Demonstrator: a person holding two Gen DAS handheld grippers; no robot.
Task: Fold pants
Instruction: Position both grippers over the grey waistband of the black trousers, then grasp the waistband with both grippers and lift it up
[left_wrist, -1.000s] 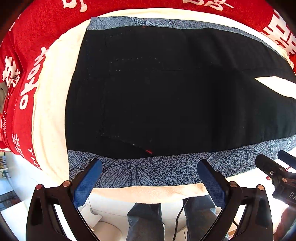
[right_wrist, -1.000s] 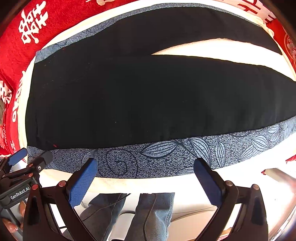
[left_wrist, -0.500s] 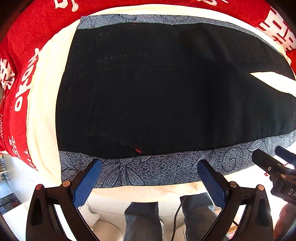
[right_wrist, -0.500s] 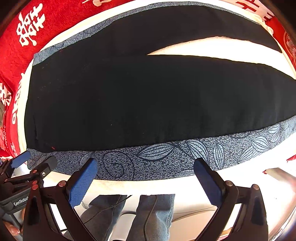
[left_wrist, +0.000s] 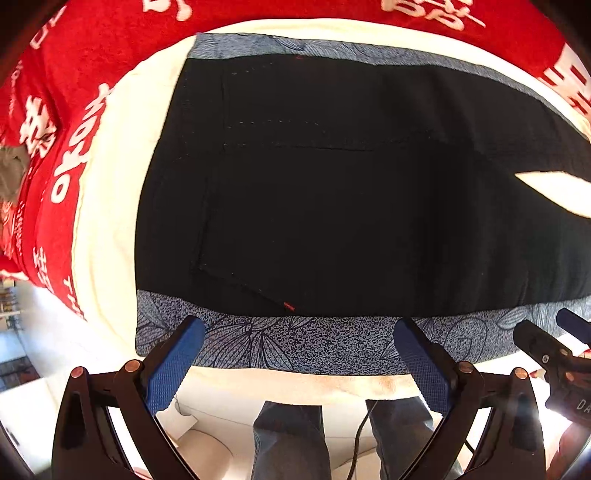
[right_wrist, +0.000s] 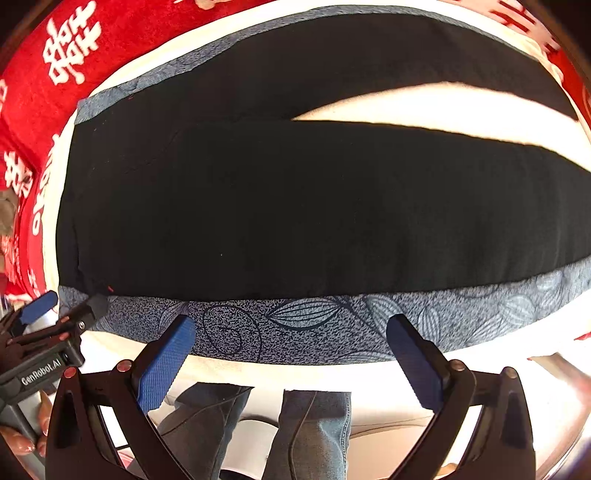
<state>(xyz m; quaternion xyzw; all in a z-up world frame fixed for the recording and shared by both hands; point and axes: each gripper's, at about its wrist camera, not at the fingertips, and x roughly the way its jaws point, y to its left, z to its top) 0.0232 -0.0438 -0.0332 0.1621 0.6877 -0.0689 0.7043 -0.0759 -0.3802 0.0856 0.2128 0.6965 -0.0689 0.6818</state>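
Mostly the red blanket (left_wrist: 92, 66) is running off-frame under a cream towel (left_wrist: 110, 177), where the black pants (left_wrist: 332, 203) are lying flat; leg ends are getting cut off at right. Only the right wrist view is showing both legs splitting. Both the left gripper (left_wrist: 299, 360) and right gripper (right_wrist: 290, 352) are hovering spread wide, gripping nothing, above the patterned side stripe (right_wrist: 314, 325).

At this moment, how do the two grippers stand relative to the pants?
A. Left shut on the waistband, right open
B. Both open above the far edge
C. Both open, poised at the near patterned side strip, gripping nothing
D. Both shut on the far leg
C: the left gripper and right gripper each show spread jaws at the near patterned strip of the pants, with no cloth between the pads.
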